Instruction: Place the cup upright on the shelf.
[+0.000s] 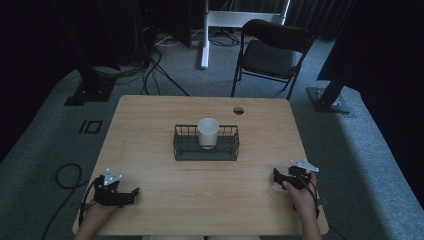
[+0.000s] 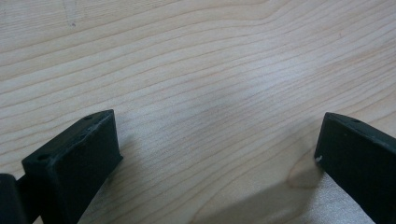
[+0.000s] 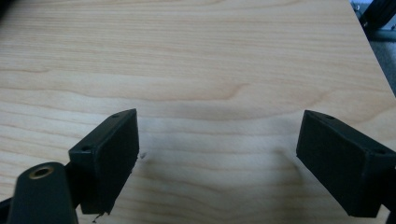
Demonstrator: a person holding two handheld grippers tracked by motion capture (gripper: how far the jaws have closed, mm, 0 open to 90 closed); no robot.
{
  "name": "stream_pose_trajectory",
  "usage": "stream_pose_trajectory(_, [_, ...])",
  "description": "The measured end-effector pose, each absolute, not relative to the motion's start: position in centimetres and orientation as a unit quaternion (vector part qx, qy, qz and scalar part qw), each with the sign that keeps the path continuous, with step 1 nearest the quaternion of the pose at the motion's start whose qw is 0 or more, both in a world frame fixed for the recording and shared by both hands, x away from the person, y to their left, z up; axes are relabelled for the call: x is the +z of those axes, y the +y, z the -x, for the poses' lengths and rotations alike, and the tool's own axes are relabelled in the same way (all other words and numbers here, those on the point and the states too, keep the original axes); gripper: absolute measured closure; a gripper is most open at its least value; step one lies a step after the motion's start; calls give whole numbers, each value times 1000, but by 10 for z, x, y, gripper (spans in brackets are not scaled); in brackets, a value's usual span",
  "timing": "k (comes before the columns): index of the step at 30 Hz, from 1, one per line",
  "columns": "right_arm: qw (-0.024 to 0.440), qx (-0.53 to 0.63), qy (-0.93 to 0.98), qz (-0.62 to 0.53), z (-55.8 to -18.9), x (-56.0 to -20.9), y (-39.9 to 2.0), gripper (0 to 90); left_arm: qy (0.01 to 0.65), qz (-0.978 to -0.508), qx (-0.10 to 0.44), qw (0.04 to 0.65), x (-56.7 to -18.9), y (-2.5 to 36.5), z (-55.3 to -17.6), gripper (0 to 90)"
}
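Both tongs rest low at the near corners of the table, and each is spread wide with nothing between its jaws. From the high view, the left tongs sit near the front left edge, held by a hand coming in from the bottom, with a grey three-cornered plate on top and a cable trailing off the table's side. The right tongs lie near the front right edge in the other hand, likewise topped by a pale plate.

That overhead picture also gives what the close ones lack: a white paper cup standing upright inside a dark wire basket at the middle of the table, well apart from both tongs. The cup is plain, wider at its open mouth than at its base, and sits toward the basket's far side, about midway along its length. A small round hole marks the table's far edge, and a black folding chair stands on the grey carpet beyond.

The left gripper view adds the fine detail of pale wood grain under the left tongs, whose black jaws stand far apart at either side. The right gripper view shows the right tongs equally spread over bare wood, with the table's right edge and a strip of floor at the upper corner.
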State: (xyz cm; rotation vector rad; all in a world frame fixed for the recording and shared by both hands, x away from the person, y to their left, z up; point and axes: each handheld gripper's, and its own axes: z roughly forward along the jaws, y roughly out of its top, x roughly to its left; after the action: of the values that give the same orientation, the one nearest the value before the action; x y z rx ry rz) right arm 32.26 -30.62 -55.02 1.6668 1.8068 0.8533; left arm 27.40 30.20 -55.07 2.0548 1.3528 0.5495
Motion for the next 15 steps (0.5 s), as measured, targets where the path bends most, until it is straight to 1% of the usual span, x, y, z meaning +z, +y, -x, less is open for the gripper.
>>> stream_pose_trajectory(6, [268, 310, 670, -619, -320, -551, -310, 124, 511, -776, 208, 305, -551, 302, -274, 1])
stream_pose_trajectory(10, [257, 301, 680, -617, -321, -552, -309, 122, 511, -776, 208, 306, -551, 302, -274, 1])
stream_pose_trajectory(15, [259, 297, 683, -615, -321, -552, -308, 121, 511, -776, 208, 305, -551, 302, -274, 1])
